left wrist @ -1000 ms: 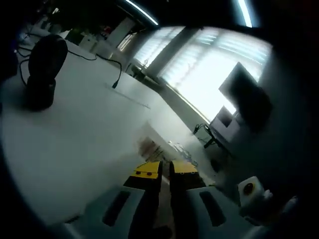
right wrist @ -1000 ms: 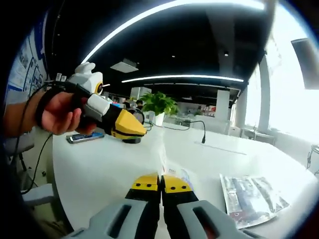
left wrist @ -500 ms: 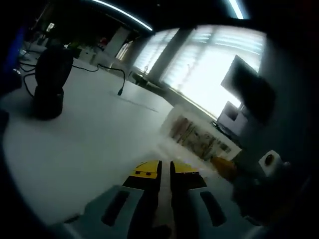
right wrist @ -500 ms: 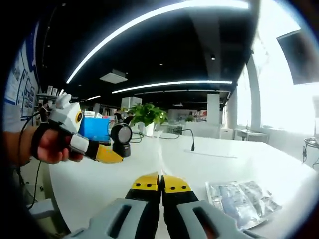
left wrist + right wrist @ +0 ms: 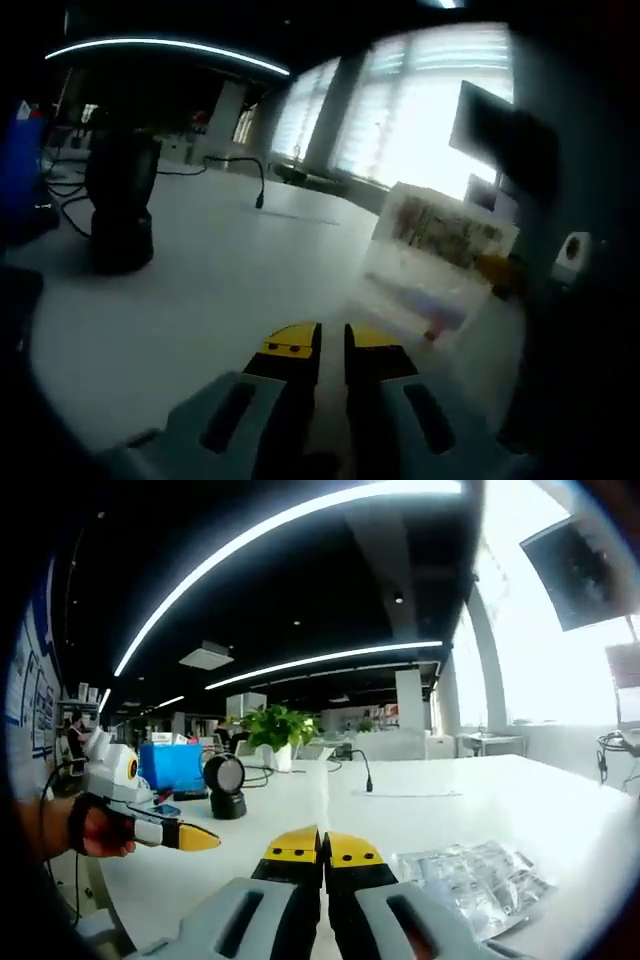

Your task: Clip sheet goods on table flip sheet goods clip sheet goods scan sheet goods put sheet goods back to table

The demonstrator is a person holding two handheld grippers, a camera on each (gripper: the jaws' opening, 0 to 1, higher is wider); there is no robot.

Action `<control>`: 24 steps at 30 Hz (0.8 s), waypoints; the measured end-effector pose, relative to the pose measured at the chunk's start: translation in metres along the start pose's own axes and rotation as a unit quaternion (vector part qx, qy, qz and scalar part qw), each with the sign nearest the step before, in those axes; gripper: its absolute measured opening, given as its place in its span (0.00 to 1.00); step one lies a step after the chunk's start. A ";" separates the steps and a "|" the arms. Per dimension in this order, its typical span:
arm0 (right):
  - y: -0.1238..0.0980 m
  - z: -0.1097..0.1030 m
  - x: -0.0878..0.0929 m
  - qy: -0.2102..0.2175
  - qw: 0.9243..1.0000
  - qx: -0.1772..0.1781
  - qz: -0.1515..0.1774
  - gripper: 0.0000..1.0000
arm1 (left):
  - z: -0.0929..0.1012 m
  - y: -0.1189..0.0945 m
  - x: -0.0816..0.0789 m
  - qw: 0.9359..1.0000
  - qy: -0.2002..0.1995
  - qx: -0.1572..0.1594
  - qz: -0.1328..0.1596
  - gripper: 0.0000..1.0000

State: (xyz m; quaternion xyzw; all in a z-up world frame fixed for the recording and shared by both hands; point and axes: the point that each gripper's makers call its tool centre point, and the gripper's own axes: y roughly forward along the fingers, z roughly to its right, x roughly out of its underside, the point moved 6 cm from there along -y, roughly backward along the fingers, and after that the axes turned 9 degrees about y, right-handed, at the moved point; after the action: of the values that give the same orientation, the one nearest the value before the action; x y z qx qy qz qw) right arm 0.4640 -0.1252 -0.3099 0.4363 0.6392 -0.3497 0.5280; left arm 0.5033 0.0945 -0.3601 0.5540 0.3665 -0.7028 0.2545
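Observation:
A clear sheet-goods packet (image 5: 437, 262) with printed contents hangs upright above the white table (image 5: 220, 290), seen at the right of the left gripper view. My right gripper (image 5: 497, 266) is shut on its right edge. In the right gripper view its jaws (image 5: 322, 846) are pressed together, and the packet shows as a thin edge (image 5: 324, 792) rising from them. A second packet (image 5: 470, 878) lies flat on the table to the right. My left gripper (image 5: 331, 340) hovers over the table with its jaws nearly touching and nothing between them. It also appears at the left, held by a hand (image 5: 160, 830).
A black scanner on a stand (image 5: 120, 200) (image 5: 225, 785) sits on the table with its cable (image 5: 240, 165) trailing back. A blue box (image 5: 172, 765) and a potted plant (image 5: 272, 730) stand behind it. Bright windows and a dark monitor (image 5: 500, 130) lie beyond the table's far edge.
In the left gripper view the held packet has risen and come closer. In the right gripper view the left gripper has dropped lower and drawn off to the left.

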 end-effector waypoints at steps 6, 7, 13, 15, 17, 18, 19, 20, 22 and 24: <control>-0.002 0.008 -0.005 0.032 0.999 0.006 0.011 0.00 | -0.005 0.000 0.008 1.000 0.005 -0.009 -0.002 0.02; -0.002 0.010 -0.006 0.038 0.999 0.007 0.012 0.00 | -0.006 0.000 0.009 1.000 0.011 -0.014 0.000 0.02; -0.007 0.023 -0.014 0.072 0.997 0.018 0.025 0.00 | -0.016 0.001 0.015 0.999 0.034 -0.036 0.001 0.02; -0.009 0.029 -0.016 0.084 0.996 0.020 0.030 0.00 | -0.017 0.001 0.017 0.998 0.044 -0.040 -0.001 0.02; -0.010 0.035 -0.019 0.101 0.994 0.026 0.035 0.00 | -0.018 0.003 0.019 0.998 0.055 -0.043 -0.001 0.03; -0.011 0.038 -0.020 0.104 0.994 0.028 0.037 0.00 | -0.019 0.003 0.021 0.997 0.058 -0.043 0.000 0.03; -0.012 0.041 -0.021 0.111 0.993 0.031 0.039 0.00 | -0.022 0.004 0.022 0.997 0.058 -0.045 0.001 0.03; -0.013 0.044 -0.022 0.117 0.992 0.034 0.041 0.00 | -0.024 0.004 0.023 0.997 0.056 -0.048 -0.001 0.03; -0.015 0.050 -0.024 0.126 0.990 0.037 0.044 0.00 | -0.028 0.004 0.026 0.997 0.058 -0.052 -0.003 0.03; -0.017 0.055 -0.026 0.139 0.988 0.038 0.048 0.00 | -0.030 0.004 0.026 0.997 0.053 -0.055 -0.004 0.03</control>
State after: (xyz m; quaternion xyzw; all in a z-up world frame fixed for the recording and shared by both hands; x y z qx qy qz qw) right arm 0.4699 -0.1865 -0.2958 0.5305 0.6708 -0.2845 0.4332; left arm 0.5173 0.1179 -0.3900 0.5742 0.4196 -0.6523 0.2623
